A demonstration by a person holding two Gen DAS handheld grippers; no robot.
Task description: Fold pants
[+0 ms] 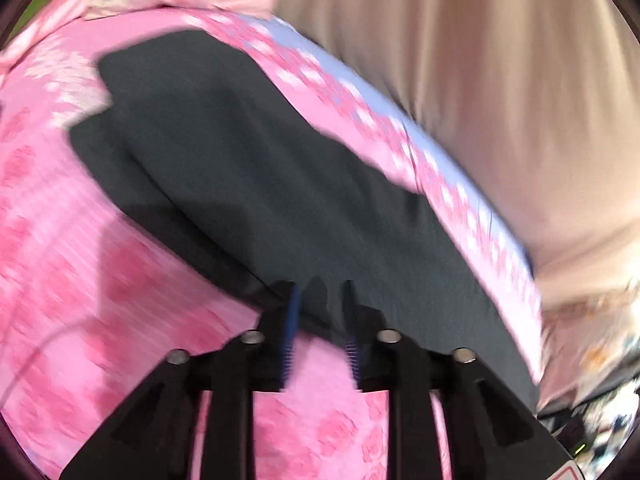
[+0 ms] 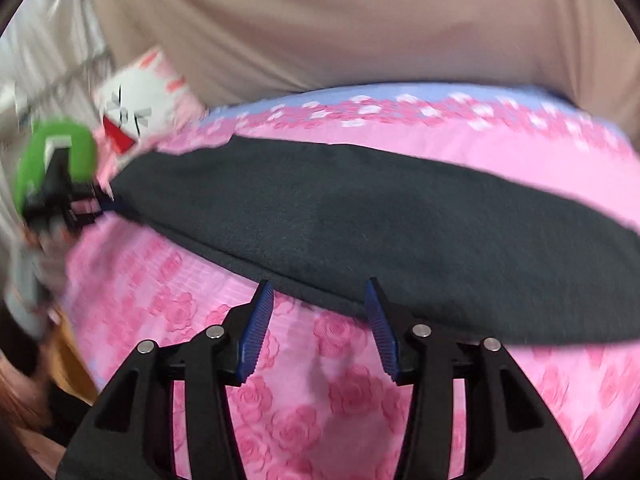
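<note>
Dark grey pants (image 1: 248, 168) lie flat on a pink rose-print bedsheet (image 1: 80, 280). My left gripper (image 1: 320, 292) has its blue-padded fingers close together on the near edge of the pants; the view is blurred. In the right wrist view the pants (image 2: 380, 220) stretch across the bed. My right gripper (image 2: 318, 292) is open, its fingertips at the near edge of the pants with nothing between them. The left gripper, with its green top, shows at the left end of the pants (image 2: 86, 206).
A beige curtain (image 1: 480, 80) hangs behind the bed. A white and pink cartoon pillow (image 2: 140, 108) lies at the bed's head. The sheet (image 2: 320, 380) has a lilac flowered border (image 2: 400, 98) along the far edge.
</note>
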